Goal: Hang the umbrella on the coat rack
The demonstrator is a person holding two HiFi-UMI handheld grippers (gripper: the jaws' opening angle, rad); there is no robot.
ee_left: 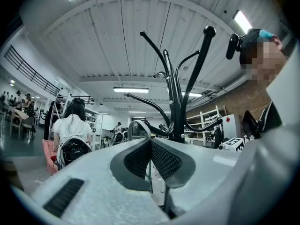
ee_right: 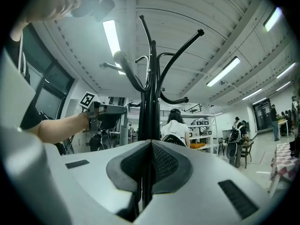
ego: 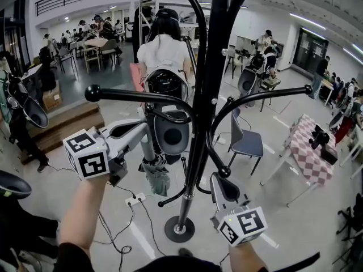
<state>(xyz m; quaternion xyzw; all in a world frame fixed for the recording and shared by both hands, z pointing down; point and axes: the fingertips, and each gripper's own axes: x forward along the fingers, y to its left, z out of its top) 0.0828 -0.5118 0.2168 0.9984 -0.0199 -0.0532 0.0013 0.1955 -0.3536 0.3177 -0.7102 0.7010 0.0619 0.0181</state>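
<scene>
The black coat rack point(ego: 195, 152) stands right in front of me, its curved arms spreading at several heights. A folded grey-green umbrella point(ego: 156, 177) hangs just left of the pole, under my left gripper point(ego: 150, 146). That gripper is shut, with a thin greenish cord point(ee_left: 150, 175) of the umbrella pinched between its pads. In the left gripper view the rack point(ee_left: 178, 102) rises just beyond the left gripper point(ee_left: 150, 165). My right gripper point(ego: 220, 183) is shut beside a lower hook, right of the pole. The right gripper point(ee_right: 150, 165) holds nothing I can see, and the rack point(ee_right: 150, 93) stands close ahead.
The rack's round base point(ego: 179, 229) rests on the floor by a power strip point(ego: 135, 199) with trailing cables. A grey chair point(ego: 248, 143) and a table with a checked cloth point(ego: 309, 152) stand to the right. A person point(ego: 164, 55) stands behind the rack; wooden platforms point(ego: 62, 123) lie left.
</scene>
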